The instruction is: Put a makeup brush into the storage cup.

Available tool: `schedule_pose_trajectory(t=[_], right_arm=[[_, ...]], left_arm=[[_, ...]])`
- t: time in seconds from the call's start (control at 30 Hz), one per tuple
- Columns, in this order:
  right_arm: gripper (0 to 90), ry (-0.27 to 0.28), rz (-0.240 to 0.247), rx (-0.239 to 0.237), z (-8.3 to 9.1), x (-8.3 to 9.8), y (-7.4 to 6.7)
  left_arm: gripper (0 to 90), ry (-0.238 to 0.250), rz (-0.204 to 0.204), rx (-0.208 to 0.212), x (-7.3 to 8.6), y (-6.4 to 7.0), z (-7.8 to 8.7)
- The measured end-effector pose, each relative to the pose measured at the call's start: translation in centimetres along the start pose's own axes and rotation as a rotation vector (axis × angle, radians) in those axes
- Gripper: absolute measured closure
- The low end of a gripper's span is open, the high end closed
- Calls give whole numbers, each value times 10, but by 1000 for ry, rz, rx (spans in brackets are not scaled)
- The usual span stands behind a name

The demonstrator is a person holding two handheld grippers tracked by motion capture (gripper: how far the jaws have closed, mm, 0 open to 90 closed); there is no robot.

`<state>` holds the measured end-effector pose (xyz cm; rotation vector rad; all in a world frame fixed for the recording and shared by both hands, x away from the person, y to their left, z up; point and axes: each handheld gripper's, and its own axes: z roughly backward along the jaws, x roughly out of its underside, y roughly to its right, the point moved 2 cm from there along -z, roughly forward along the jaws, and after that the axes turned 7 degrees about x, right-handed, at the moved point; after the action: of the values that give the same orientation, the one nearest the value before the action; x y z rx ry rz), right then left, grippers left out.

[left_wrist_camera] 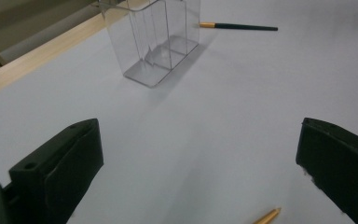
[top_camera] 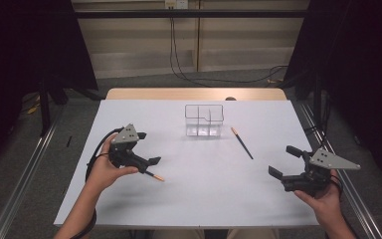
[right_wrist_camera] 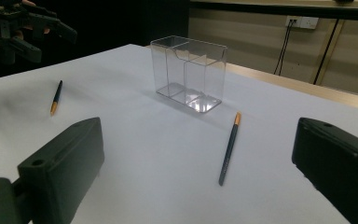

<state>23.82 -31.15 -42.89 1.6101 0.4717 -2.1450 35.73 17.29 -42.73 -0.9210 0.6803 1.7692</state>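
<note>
Right tool (top_camera: 284,162): is being held at the near right of the worktop (top_camera: 199,199) with its jaws spread wide and nothing between them.
Left tool (top_camera: 148,160): is being held at the near left, jaws released and apart, hovering just over one pencil.
Near pencil (top_camera: 155,176): is lying flat on the worktop just beside the left tool's jaw tips; its orange end is being seen at the bottom of the left gripper view (left_wrist_camera: 266,217).
Far pencil (top_camera: 242,143): is lying flat right of centre, its orange end pointing toward the clear organiser, close to it but apart.
Clear organiser (top_camera: 204,120): is standing upright at the far centre, divided into compartments, all apparently unfilled.
Handling: each pencil is being judged light, stiff and thin, likely to roll or slip on the smooth sheet.
Grip point: the middle of the shaft is being judged best, jaws closing across it.
</note>
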Motion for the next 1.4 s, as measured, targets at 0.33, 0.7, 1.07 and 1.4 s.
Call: schedule_pose_trajectory(t=[0.33,0.7,1.07,1.4], right_arm=[[17,-1,4,-1,0,0,-1],[16,-1,9,0,0,0,-1],[16,-2,13,-1,0,0,-2],[16,-10,13,-2,-1,1,-2]], left_arm=[[18,-155,-8,1,8,-5,-2],[23,-314,-35,17,15,-9,-7],[35,-450,-59,45,19,-10,-10],[45,-534,-55,66,21,-14,-13]])
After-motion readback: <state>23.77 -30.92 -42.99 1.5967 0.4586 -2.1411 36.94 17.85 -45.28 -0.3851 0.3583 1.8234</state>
